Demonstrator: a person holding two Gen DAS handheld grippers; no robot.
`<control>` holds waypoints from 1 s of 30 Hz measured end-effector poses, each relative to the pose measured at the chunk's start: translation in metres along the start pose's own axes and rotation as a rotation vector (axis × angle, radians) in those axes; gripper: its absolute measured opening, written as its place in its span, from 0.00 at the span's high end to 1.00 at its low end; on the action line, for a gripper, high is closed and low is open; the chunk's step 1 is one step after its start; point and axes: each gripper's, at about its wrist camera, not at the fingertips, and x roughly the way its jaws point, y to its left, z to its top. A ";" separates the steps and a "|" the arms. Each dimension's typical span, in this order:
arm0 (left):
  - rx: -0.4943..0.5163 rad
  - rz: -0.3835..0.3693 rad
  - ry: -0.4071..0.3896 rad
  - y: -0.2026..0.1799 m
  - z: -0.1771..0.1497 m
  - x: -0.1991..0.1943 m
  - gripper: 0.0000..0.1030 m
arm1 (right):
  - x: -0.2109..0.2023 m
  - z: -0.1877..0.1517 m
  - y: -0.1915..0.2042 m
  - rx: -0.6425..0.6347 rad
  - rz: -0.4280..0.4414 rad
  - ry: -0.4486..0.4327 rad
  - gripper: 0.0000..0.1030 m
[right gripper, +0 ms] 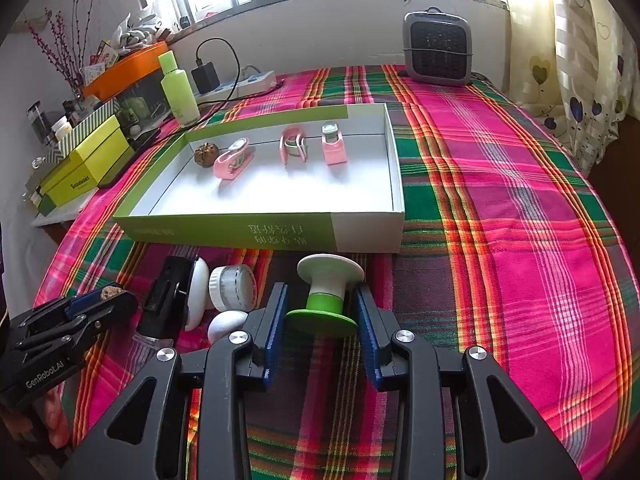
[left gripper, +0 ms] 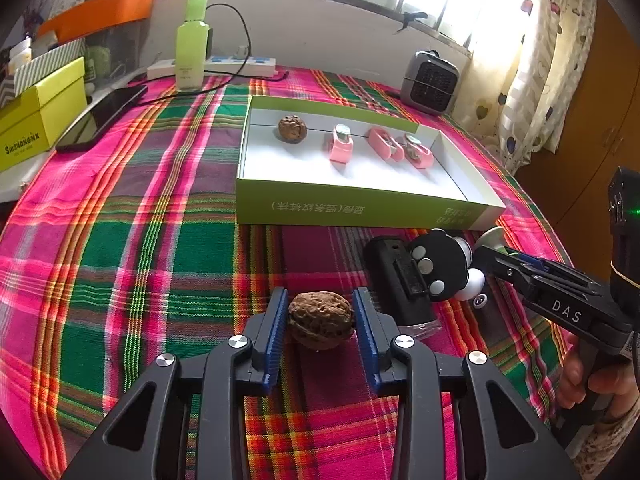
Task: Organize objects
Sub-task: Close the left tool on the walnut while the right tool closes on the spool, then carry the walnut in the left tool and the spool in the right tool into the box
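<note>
Plaid-covered counter (left gripper: 160, 200) carries an open green box (left gripper: 360, 204) near its middle. Left gripper (left gripper: 321, 322): jaws closed against a walnut (left gripper: 321, 325) resting on the cloth. Right gripper (right gripper: 322, 312): jaws narrowed around a green-and-white spool (right gripper: 326, 296); contact cannot be confirmed.

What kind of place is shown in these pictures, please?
Probably a lived-in room at home, not a workshop. A table under a bright pink and green plaid cloth stands by a window with heart-patterned curtains, and a small grey fan heater and a white power strip sit near the wall.
</note>
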 end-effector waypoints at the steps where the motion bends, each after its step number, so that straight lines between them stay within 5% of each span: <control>1: 0.000 0.000 0.000 0.000 0.000 0.000 0.70 | 0.000 0.000 0.000 0.000 0.000 0.000 0.66; 30: 0.004 0.001 -0.002 -0.001 -0.001 -0.002 0.70 | -0.009 -0.002 -0.001 0.003 0.014 -0.022 0.66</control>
